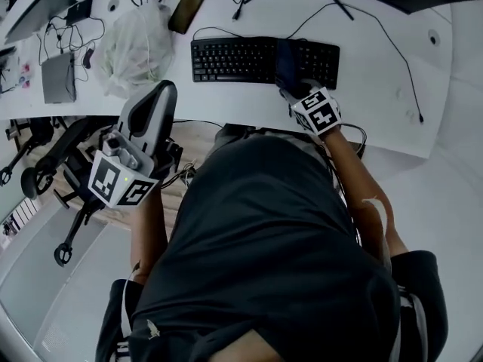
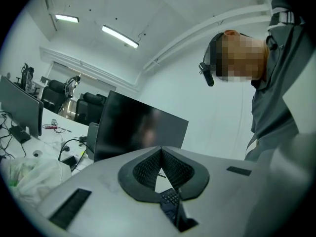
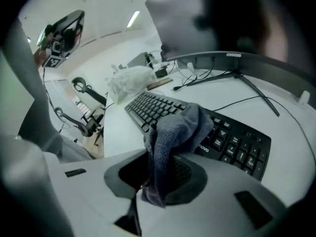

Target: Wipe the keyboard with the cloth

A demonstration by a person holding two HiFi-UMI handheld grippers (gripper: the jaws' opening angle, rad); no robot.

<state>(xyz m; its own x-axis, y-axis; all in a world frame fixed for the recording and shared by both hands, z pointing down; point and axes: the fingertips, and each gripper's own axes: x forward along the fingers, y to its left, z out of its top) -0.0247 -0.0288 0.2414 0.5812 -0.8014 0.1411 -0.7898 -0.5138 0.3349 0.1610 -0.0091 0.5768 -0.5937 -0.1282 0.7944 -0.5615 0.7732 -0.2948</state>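
Observation:
A black keyboard (image 1: 241, 59) lies on the white desk (image 1: 377, 89). A dark blue cloth (image 1: 289, 61) is draped over the keyboard's right part. My right gripper (image 1: 299, 89) is shut on that cloth and reaches onto the keyboard from the near side. In the right gripper view the cloth (image 3: 175, 135) bunches up out of the right gripper (image 3: 155, 176) and rests on the keyboard (image 3: 232, 139). My left gripper (image 1: 161, 98) is held off the desk at the left, tilted upward. The left gripper (image 2: 160, 151) is shut with nothing in it.
A crumpled plastic bag (image 1: 132, 47) and a phone (image 1: 186, 10) lie left of the keyboard. A grey box (image 1: 58, 78) and cables sit at the far left. Office chairs (image 1: 45, 168) stand below the desk edge. A dark monitor (image 2: 138, 127) stands behind.

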